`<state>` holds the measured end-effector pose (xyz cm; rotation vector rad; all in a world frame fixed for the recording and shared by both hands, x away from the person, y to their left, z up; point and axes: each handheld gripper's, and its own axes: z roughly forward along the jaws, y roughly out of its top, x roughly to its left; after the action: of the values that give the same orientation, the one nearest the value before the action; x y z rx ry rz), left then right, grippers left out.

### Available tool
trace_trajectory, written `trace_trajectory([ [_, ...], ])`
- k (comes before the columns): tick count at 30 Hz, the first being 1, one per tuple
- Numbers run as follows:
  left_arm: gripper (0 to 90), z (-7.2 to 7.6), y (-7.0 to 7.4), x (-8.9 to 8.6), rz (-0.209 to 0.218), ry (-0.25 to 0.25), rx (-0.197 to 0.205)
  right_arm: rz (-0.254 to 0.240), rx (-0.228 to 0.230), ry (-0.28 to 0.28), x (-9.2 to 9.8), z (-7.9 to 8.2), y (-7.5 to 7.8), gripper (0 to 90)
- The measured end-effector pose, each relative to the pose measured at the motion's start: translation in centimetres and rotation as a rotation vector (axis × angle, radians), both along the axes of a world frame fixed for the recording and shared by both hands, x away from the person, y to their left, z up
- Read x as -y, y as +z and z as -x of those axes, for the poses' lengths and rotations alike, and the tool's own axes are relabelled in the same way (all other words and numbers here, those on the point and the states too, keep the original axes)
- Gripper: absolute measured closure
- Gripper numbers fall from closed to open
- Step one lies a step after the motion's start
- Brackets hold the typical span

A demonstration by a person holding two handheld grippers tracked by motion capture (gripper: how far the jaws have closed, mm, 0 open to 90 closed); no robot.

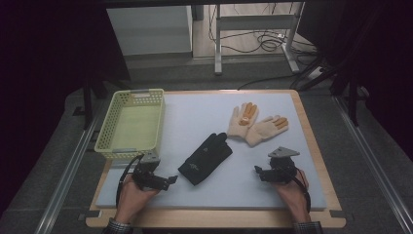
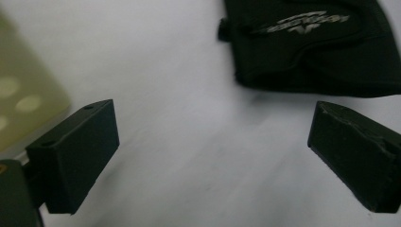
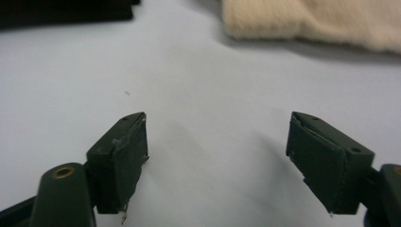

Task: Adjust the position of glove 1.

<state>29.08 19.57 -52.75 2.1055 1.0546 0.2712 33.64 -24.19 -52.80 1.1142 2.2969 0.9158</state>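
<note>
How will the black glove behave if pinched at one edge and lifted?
The black glove lies flat and creased on the mat, so it is probably floppy and would drape. It looks like thin fabric, likely light. The cloth surface should grip rather than slip; it won't roll or tip.

Black glove (image 2: pixel 317 42) cut off above.

Wooden table (image 1: pixel 319 151), grey mat (image 1: pixel 204 117): yellow basket (image 1: pixel 130 125), black glove (image 1: pixel 205 158), cream gloves (image 1: pixel 256 124).
</note>
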Motion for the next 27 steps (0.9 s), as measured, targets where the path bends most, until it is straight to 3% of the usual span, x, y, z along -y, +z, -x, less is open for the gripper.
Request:
trace_trajectory([
  [2, 2.1, 0.0, 0.5, 0.7, 0.006, -0.022, 0.008, -0.036, -0.009, -0.007, 0.4, -0.2, -0.3, 18.4],
  [6, 2.1, -0.6, 1.1, 1.9, -0.006, -0.040, 0.009, -0.029, -0.008, -0.012, 0.4, -0.2, -0.3, 17.7],
  [14, 0.1, -3.8, 1.9, 6.7, -0.052, -0.090, -0.028, -0.037, -0.008, -0.012, 0.4, -0.2, -0.4, 17.8],
  [21, 0.0, -5.9, 1.9, 9.2, -0.039, -0.120, -0.059, -0.037, -0.008, -0.012, 0.4, -0.2, -0.4, 17.8],
  [27, 0.0, -6.7, 1.1, 11.1, -0.073, -0.139, -0.078, -0.037, -0.007, -0.012, 0.4, -0.1, -0.4, 17.8],
])
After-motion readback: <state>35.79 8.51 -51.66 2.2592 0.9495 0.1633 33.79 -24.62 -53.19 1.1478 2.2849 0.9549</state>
